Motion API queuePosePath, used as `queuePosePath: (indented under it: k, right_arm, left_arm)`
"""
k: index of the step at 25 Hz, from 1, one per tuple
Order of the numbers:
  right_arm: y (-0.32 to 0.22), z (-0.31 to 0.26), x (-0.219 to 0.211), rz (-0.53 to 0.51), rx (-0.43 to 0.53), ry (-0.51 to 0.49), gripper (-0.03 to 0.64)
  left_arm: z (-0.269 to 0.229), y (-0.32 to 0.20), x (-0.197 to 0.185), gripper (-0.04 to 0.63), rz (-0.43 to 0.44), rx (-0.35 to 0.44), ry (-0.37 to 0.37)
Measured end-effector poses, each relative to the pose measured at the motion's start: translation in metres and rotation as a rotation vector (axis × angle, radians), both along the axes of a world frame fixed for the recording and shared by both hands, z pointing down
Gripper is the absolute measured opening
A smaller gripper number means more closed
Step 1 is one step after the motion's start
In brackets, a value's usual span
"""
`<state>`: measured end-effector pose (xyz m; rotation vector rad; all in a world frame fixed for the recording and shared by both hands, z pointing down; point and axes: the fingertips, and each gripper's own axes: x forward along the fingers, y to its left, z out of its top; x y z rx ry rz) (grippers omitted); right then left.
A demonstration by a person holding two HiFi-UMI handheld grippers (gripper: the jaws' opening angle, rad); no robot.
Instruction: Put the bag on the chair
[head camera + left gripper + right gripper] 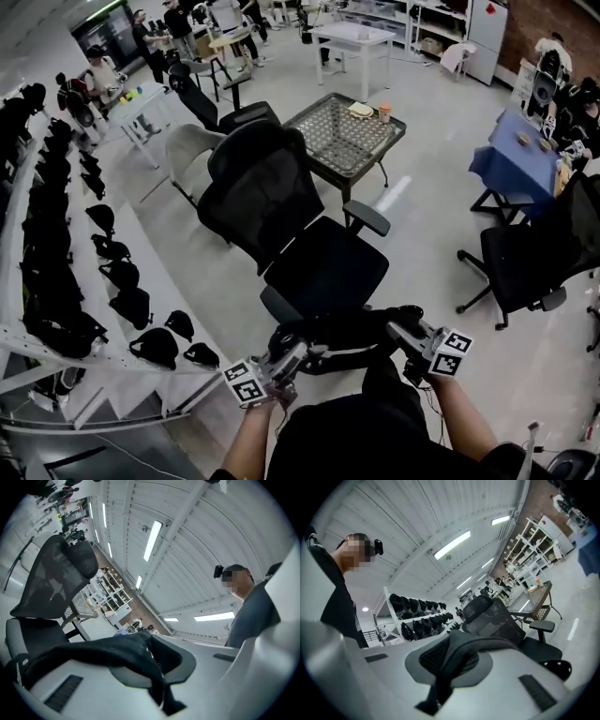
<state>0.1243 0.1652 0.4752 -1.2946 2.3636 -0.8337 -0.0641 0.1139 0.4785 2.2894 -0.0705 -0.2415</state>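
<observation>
A black office chair (314, 258) stands in the middle of the head view, its seat facing me. Just in front of the seat's near edge a black bag (349, 333) hangs between my two grippers. My left gripper (286, 361) is shut on the bag's black fabric (133, 651), which is pinched between the grey pads (185, 660). My right gripper (411, 339) is shut on a dark grey strap (461, 644) of the bag. The chair shows at the left of the left gripper view (54, 576) and beyond the jaws in the right gripper view (499, 620).
A mesh-top table (345, 131) stands behind the chair. White shelves (122, 253) at the left hold several black bags. Another black chair (534, 262) and a blue-covered table (514, 161) are at the right. A pale chair (192, 150) stands at the back left, with people farther off.
</observation>
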Motion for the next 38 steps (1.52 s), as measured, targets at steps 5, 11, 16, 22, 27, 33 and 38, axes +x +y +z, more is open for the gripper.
queuePosePath:
  k: [5,11,16,22,27,33,38]
  right_arm:
    - [-0.057,0.005,0.045,-0.089,-0.013,-0.027,0.02]
    - [-0.111,0.013,0.079,-0.205,-0.031,-0.034,0.02]
    - [-0.149,0.026,0.096,-0.297,-0.045,-0.045,0.02]
    - [-0.184,0.04,0.113,-0.406,-0.061,-0.064,0.02]
    - [-0.217,0.05,0.115,-0.477,-0.079,-0.06,0.02]
    - [-0.264,0.071,0.107,-0.536,-0.118,-0.044,0.02]
    - [-0.306,0.094,0.093,-0.542,-0.16,-0.014,0.02]
  left_arm:
    - [0.003,-0.037,0.038,0.02,-0.111,-0.027,-0.024]
    - [0.007,-0.068,0.069,0.021,-0.22,-0.048,-0.057]
    - [0.018,-0.09,0.087,0.02,-0.314,-0.078,-0.07]
    - [0.03,-0.109,0.105,0.021,-0.418,-0.109,-0.08]
    - [0.041,-0.133,0.109,0.02,-0.471,-0.12,-0.1]
    - [0.064,-0.171,0.104,0.021,-0.508,-0.139,-0.106]
    - [0.092,-0.203,0.092,0.021,-0.524,-0.173,-0.074]
